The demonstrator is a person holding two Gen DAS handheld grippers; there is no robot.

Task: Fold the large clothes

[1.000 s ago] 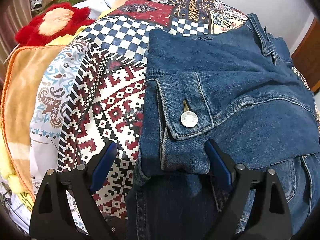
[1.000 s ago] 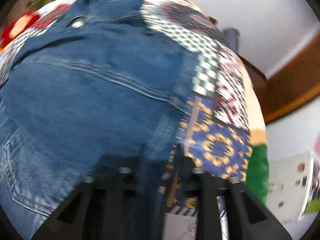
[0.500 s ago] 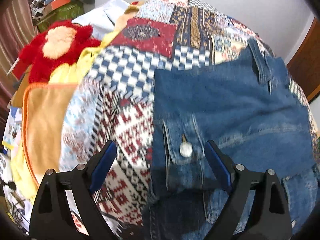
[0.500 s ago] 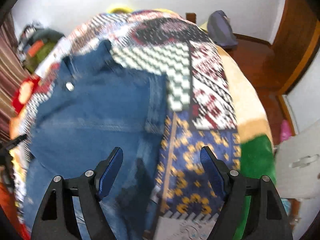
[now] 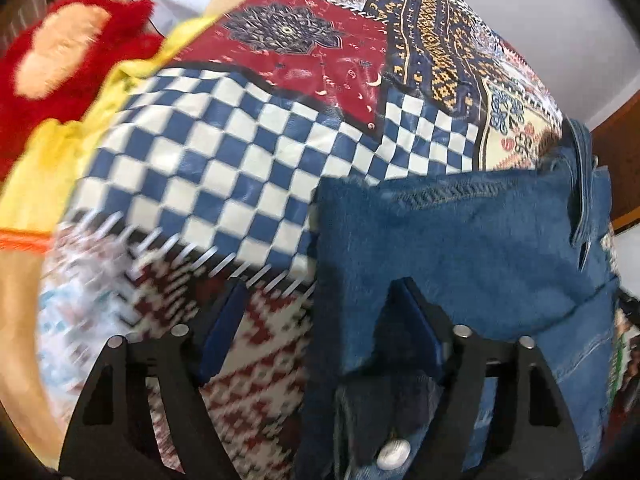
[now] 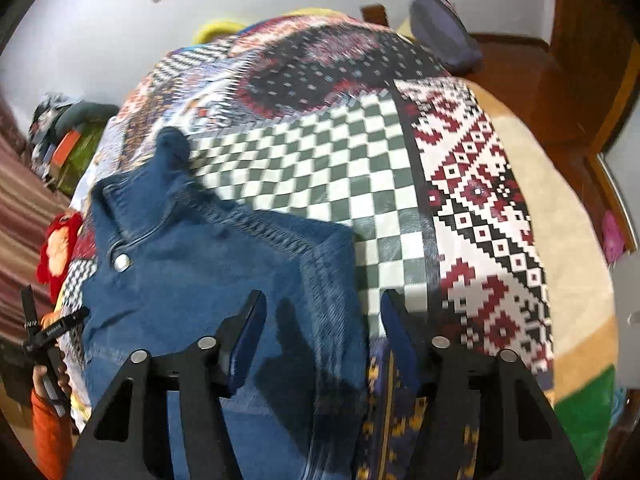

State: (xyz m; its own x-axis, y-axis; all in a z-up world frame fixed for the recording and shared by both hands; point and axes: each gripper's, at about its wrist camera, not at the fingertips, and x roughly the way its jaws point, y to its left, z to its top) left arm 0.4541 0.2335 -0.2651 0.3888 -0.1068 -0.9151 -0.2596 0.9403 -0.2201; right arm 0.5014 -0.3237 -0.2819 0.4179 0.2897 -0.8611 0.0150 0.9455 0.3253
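Blue jeans lie folded on a patchwork bedspread, with their metal button low in the left wrist view. My left gripper hovers over the jeans' left edge. Its jaws are closing, one pad over denim and the other over the bedspread, neither pressing. In the right wrist view the jeans fill the lower left, with the button near the waistband. My right gripper straddles their right edge, its jaws closing but not gripping. The left gripper shows at the far left, held by a hand in an orange sleeve.
A red plush toy and yellow cloth lie at the bed's left side. A dark bag sits at the far end by a brown wooden door. Boxes and clutter stand by the far left wall.
The left gripper moved forward along the jeans, so the button slid to the bottom of its view, and its jaws narrowed. The right gripper let go of the denim edge, rolled, opened wide, then narrowed.
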